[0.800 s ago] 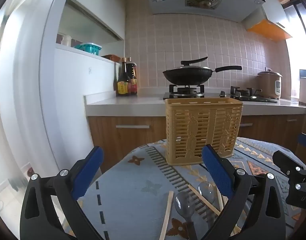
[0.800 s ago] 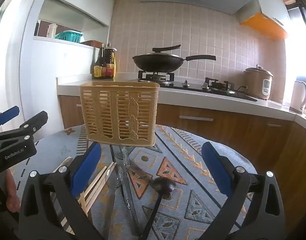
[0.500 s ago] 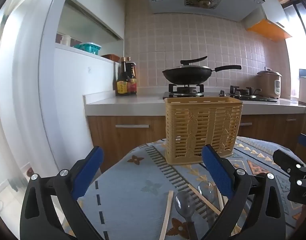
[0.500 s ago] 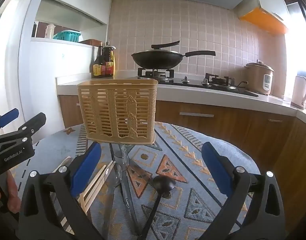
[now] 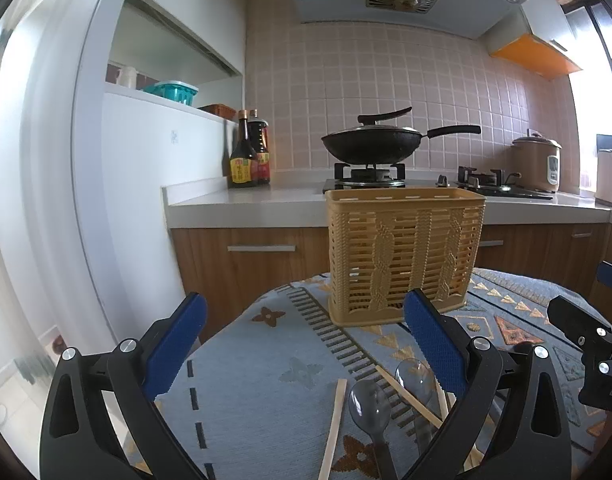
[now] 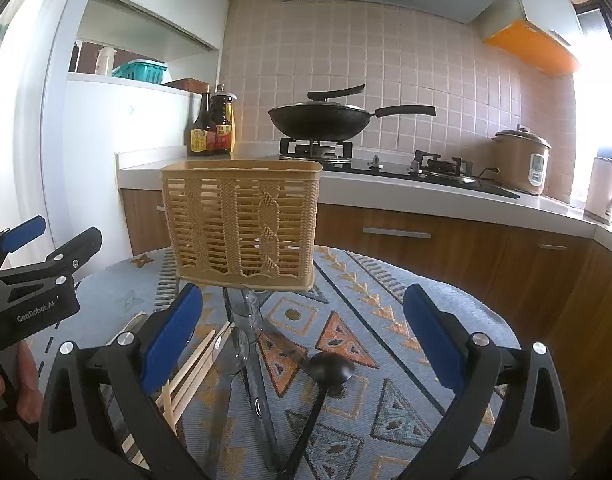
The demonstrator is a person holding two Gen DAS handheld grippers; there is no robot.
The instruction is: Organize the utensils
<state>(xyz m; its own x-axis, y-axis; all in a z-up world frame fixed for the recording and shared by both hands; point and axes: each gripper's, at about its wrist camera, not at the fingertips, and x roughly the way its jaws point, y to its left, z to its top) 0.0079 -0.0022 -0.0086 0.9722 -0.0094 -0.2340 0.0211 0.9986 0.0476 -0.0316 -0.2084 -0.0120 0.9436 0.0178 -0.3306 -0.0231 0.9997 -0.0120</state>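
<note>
both claws wide open and empty, utensils loose on the table
start with the black spoon (image 6: 331, 366): close the right claw (image 6: 302, 336) across its handle, then lift into the basket (image 6: 242, 220).

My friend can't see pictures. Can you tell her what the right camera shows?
Open tongs hover over clear spoons, a black spoon and chopsticks on a patterned table, with a tan basket behind.

Wide-spread left gripper (image 5: 302, 344) above chopsticks (image 5: 333, 426), clear spoons (image 5: 369, 404), before basket (image 5: 403, 256)
</note>
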